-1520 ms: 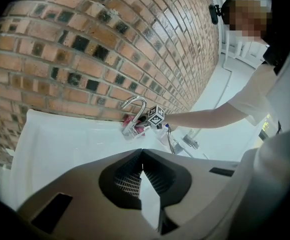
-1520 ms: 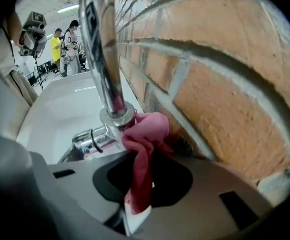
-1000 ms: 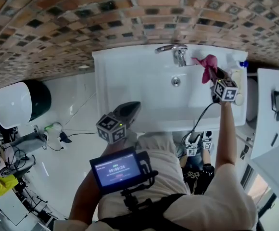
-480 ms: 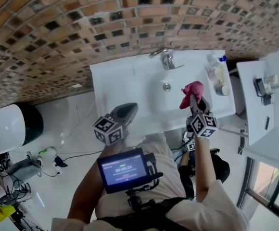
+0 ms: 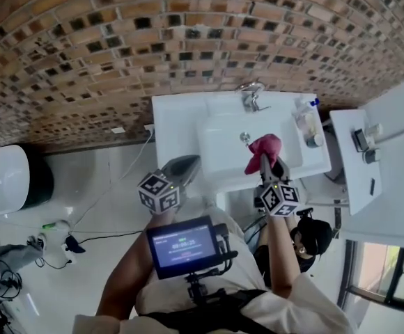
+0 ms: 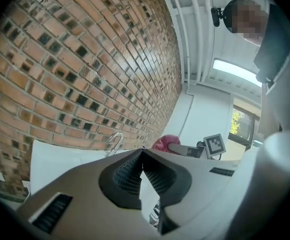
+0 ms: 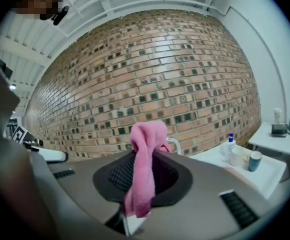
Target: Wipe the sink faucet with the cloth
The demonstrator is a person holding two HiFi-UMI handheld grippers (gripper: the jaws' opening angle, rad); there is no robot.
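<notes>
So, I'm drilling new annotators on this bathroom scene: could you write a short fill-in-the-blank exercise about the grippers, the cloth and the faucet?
1. The right gripper grips a ____ cloth over the sink.
2. The left gripper has its jaws ____, with nothing between them.
3. The faucet stands at the sink's edge beside the ____ wall.
Missing words: pink; shut; brick.

Jaws of left grey two-jaw gripper [image 6: 142, 153] meet at the tips, nothing between; elbow bent. Right arm extended forward; right grey two-jaw gripper [image 7: 144, 156] clamps pink terry cloth [image 7: 146, 131].
</notes>
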